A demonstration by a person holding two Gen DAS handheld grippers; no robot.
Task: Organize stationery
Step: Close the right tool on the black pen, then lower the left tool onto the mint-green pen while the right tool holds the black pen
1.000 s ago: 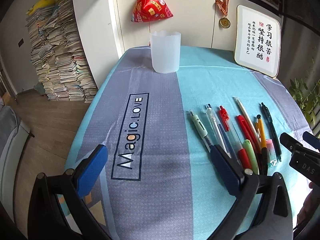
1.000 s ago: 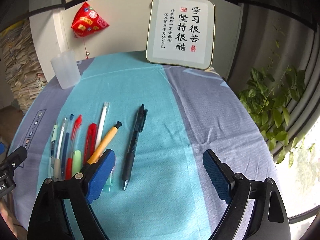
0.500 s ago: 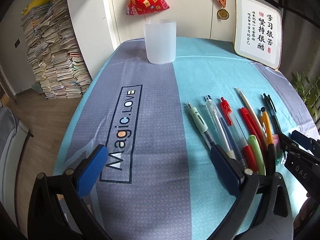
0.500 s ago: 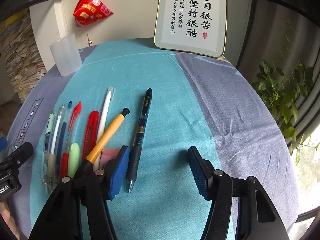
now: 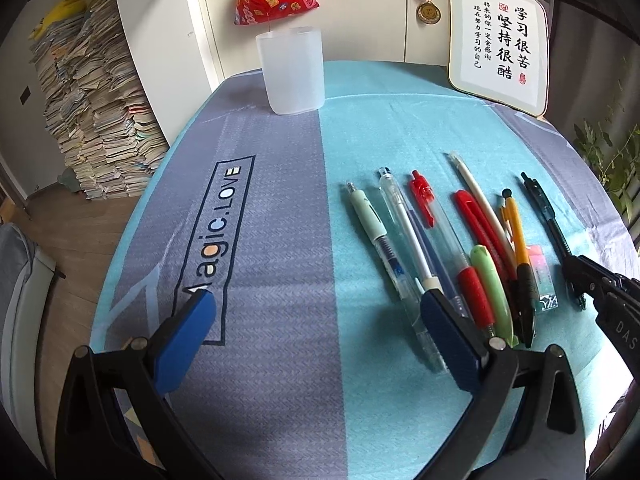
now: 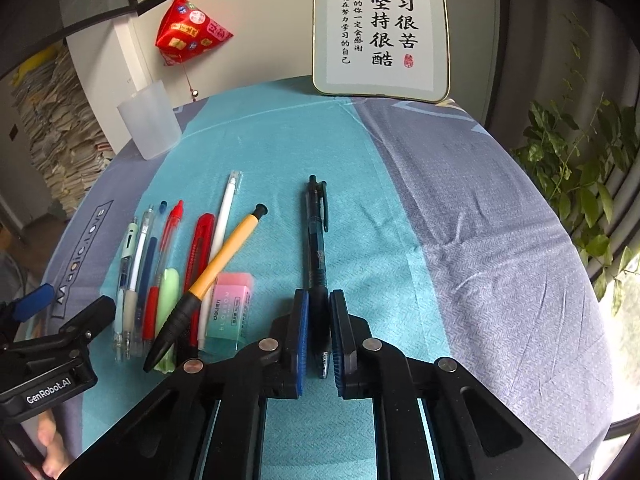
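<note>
While the right gripper pinches the dark teal pen near its tip, the frosted plastic cup stands well apart, far-left across the table.

Left to right: the left gripper hangs with jaws spread and nothing between them, over the tablecloth print reading "Magic.LOVE". Its body is marked "GenRobot.AI". The row of pens lies beside a pink-and-green eraser labelled "deli BLOSSOM". The right jaws have just been closing, and the pen barrel sits between the pads. Its long axis runs straight away from the claw. Judged next: lift, then carry up and left to the cup.
</note>
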